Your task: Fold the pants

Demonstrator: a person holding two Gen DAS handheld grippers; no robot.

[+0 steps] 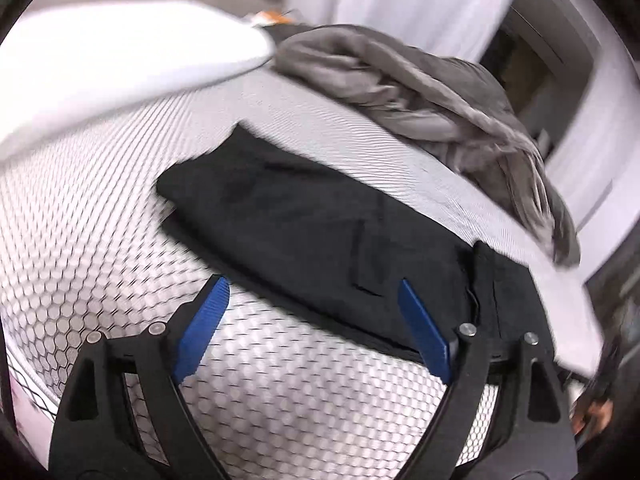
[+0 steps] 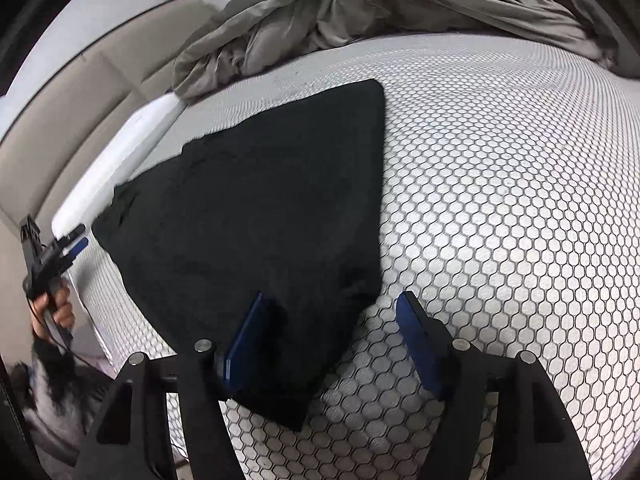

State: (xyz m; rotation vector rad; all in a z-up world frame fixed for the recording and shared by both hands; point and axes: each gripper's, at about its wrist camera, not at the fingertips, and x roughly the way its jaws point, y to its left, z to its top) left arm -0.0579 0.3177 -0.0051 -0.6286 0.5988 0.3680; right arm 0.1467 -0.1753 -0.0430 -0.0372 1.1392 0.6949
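Bedroom setup, with a white mattress printed in a black honeycomb pattern [image 2: 500,200] as the work surface, a crumpled grey-brown duvet [image 2: 360,8] bunched at about 12 o'clock in the right wrist view, and a white pillow [image 1: 120,52] at 10 o'clock in the left one. Honestly this looks pretty much done: the black fabric pants [image 2: 260,208] lie flat on the mattress as a compact folded packet, edges fairly neat, no legs trailing out anywhere I can see. The right gripper [image 2: 332,328] has its blue pads spread apart, straddling the near corner of the packet at 6 o'clock, not pinching it. The left gripper [image 1: 312,316] is spread wide too, with only mattress and the packet's near edge between its pads, nothing held; the view is motion-blurred. From the right camera it shows at 9 o'clock, off the pants, in a person's hand [image 2: 60,308]. What's left, I'd guess, is at most one more fold or a bit of smoothing.
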